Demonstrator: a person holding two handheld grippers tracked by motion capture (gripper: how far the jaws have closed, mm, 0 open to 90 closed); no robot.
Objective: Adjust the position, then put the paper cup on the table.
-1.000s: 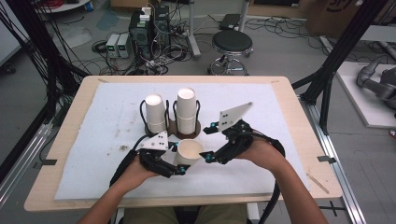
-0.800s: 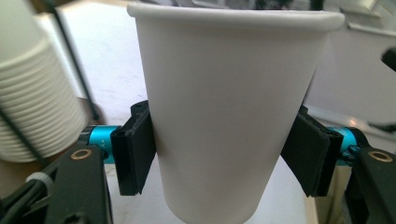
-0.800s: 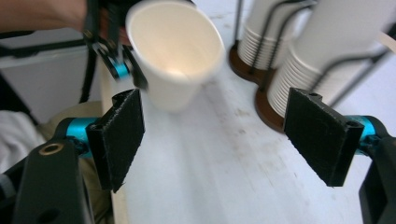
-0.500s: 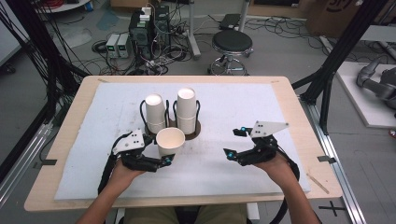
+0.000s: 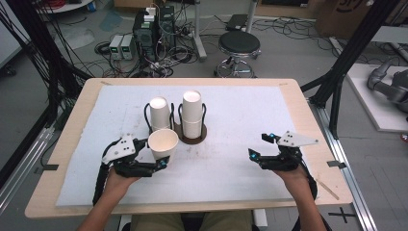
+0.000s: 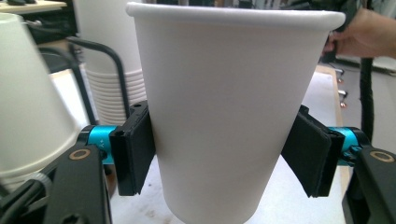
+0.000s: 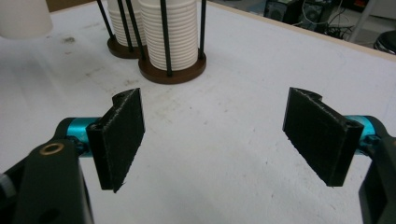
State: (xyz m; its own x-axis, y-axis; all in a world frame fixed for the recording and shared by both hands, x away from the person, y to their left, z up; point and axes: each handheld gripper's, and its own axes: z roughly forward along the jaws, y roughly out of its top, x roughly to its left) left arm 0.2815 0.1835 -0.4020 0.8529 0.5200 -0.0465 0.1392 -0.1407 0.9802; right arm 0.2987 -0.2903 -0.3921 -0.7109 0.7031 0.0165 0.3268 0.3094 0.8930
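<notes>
My left claw (image 5: 156, 161) pinches a single white paper cup (image 5: 162, 143) upright, mouth up, at the near left of the white-covered worktop (image 5: 231, 168), just in front of the two cup holders. The left claw's own view shows what the high view cannot: both black pads (image 6: 135, 149) pressed flat against the cup's (image 6: 229, 107) lower wall, with the ribbed rims of a stack (image 6: 109, 88) close behind it on the left. My right claw (image 5: 260, 151) hangs spread and empty over the near right of the worktop, well apart from the cup. Its view looks between its wide-set jaws at bare, scuffed white covering, with the two stacks of nested cups (image 7: 170, 32) standing in black wire holders on round brown bases (image 7: 173, 74). I can read no writing on the cups.
</notes>
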